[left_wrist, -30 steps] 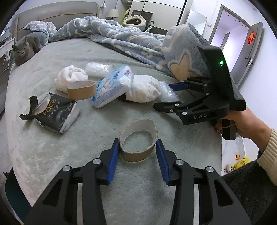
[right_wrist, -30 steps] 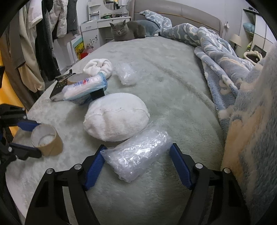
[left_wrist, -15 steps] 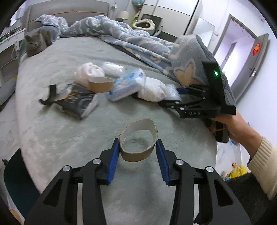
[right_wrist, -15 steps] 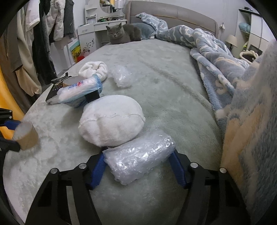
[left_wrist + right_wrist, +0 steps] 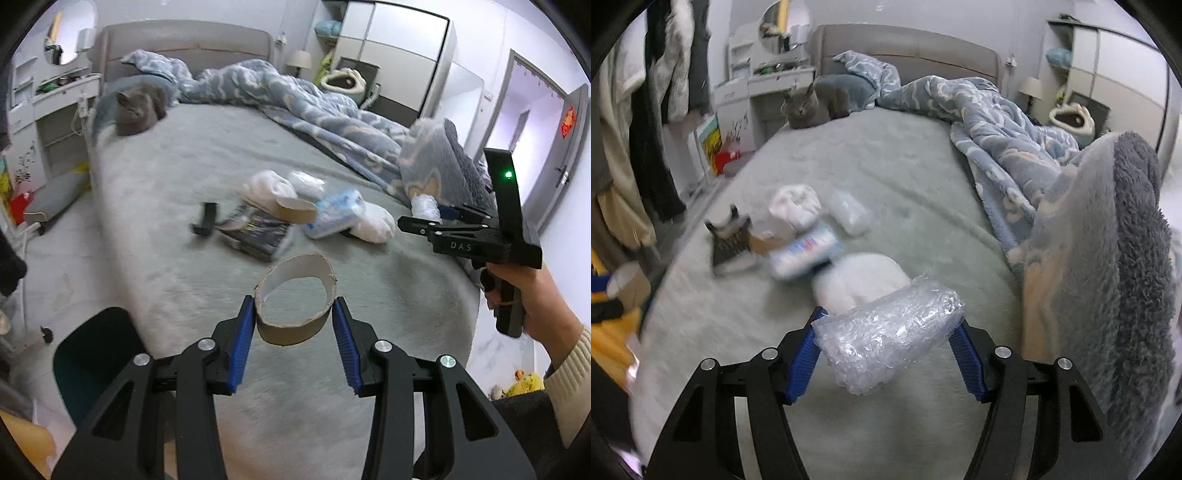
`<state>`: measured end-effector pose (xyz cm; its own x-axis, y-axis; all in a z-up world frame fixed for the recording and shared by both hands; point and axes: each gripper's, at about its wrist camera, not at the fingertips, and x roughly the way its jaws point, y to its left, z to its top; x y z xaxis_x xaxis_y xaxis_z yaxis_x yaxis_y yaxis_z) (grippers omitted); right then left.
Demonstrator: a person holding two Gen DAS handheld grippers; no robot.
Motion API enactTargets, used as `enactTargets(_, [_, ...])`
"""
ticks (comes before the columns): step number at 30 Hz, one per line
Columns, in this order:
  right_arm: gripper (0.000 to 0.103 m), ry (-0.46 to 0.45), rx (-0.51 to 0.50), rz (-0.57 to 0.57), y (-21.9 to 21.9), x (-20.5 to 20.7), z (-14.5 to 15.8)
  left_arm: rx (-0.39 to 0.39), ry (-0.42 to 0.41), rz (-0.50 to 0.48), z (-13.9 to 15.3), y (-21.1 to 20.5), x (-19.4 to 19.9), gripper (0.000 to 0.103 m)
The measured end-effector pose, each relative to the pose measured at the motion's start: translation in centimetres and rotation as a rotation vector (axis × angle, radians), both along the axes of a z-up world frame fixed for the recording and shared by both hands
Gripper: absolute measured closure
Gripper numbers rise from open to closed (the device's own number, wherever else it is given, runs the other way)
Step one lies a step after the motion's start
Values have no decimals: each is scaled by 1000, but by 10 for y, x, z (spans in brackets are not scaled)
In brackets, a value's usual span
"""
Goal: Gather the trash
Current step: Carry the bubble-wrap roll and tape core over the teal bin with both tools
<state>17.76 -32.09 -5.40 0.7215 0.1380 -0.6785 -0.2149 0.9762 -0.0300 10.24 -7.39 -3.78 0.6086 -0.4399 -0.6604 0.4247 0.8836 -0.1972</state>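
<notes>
The left gripper [image 5: 294, 325] is clenched on a short brown cardboard ring with a torn rim [image 5: 295, 301], its blue pads pressed to the ring's two sides and the ring held clear above the grey-green plush bed cover [image 5: 184, 192]. The right gripper [image 5: 886, 354] clasps a crumpled roll of clear bubble wrap [image 5: 888, 338] crosswise between its blue fingers, lifted off the cover; in the left wrist view the same gripper is seen from the side, held in a person's hand [image 5: 532, 295] with a cream knitted cuff. More litter lies in a loose cluster near the middle of the bed: a black tissue packet with a torn flap [image 5: 255, 230], a second brown cardboard ring [image 5: 295, 212] leaning on it, a blue-and-white soft tissue pack [image 5: 334, 216], a white round plush pad [image 5: 862, 280] just behind the held bubble wrap, a white bundled cloth [image 5: 796, 206] and another clear plastic wad [image 5: 849, 212] beside it. A grey cat [image 5: 816, 103] lies at the head of the bed, well apart from the litter. A rumpled blue patterned blanket [image 5: 997, 129] is heaped along one side, its thick folded edge rising close beside the right gripper. A dark teal round bin [image 5: 96, 358] stands on the floor below the bed's edge, beside the left gripper.
</notes>
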Motion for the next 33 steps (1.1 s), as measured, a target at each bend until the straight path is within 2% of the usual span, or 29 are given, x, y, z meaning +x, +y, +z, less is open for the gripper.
enactTargets(4, [37, 12, 84, -30, 28, 2, 10, 32, -32, 50, 6, 30, -7, 58])
enactTargets(11, [37, -4, 51, 40, 107, 5, 27, 47, -34, 173, 11, 93, 5, 58])
enactTargets(13, [37, -13, 83, 48, 123, 7, 33, 53, -37, 206, 11, 109, 12, 58])
enactTargets(16, [37, 1, 156, 57, 145, 10, 26, 55, -29, 246, 9, 128, 24, 58])
enactTargets(20, [37, 38, 121, 116, 184, 19, 16, 111, -45, 273, 2, 151, 37, 57])
enactTargets(25, [37, 38, 82, 204, 229, 24, 21, 154, 16, 291, -24, 180, 59, 57])
enactTargets(29, [37, 67, 130, 265, 255, 31, 21, 161, 81, 293, -44, 197, 69, 57])
enactTargets(33, [37, 109, 129, 309, 286, 39, 11, 157, 159, 311, -66, 215, 79, 57])
